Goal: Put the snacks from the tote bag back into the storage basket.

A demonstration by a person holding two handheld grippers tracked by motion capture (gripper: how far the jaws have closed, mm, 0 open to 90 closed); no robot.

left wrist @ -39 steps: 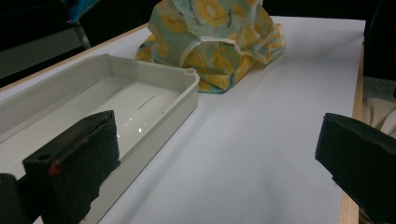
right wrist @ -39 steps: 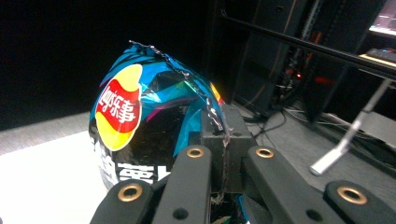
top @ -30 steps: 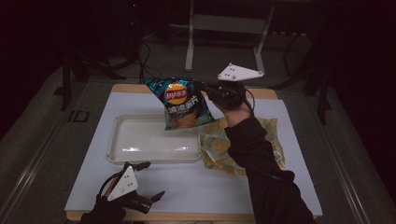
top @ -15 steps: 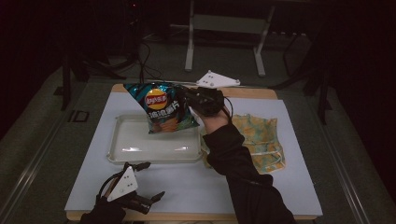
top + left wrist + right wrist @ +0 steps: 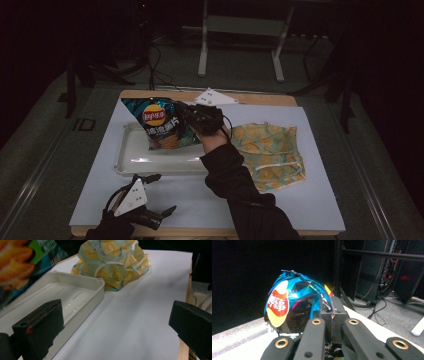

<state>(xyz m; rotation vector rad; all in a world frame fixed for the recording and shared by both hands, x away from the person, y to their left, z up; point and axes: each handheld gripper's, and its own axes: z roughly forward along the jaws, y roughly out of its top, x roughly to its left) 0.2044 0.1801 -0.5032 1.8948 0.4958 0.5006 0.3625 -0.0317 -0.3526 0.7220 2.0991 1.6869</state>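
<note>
Right gripper (image 5: 186, 114) clenched on the edge of a chip bag (image 5: 159, 125), jaws pressed together on the crinkled foil seam, as seen close up in the right gripper view (image 5: 331, 315). Bag (image 5: 292, 307) held up over the white tray (image 5: 131, 162), its lower end just above or at the tray's far part; contact with the tray impossible to tell. Tray sitting toward 10 o'clock on the white table mat (image 5: 300, 200). Yellow patterned cloth (image 5: 267, 147) lying at 3 o'clock of the tray, close beside its end wall (image 5: 98, 293), bunched up (image 5: 112, 263) in the left gripper view. Left gripper (image 5: 159, 197) resting at 7 o'clock near the table's front edge, jaws spread wide with nothing between them, pointing toward the tray (image 5: 82, 302) and the cloth. Corner of the bag (image 5: 20, 267) visible above the tray at upper left in that view.
</note>
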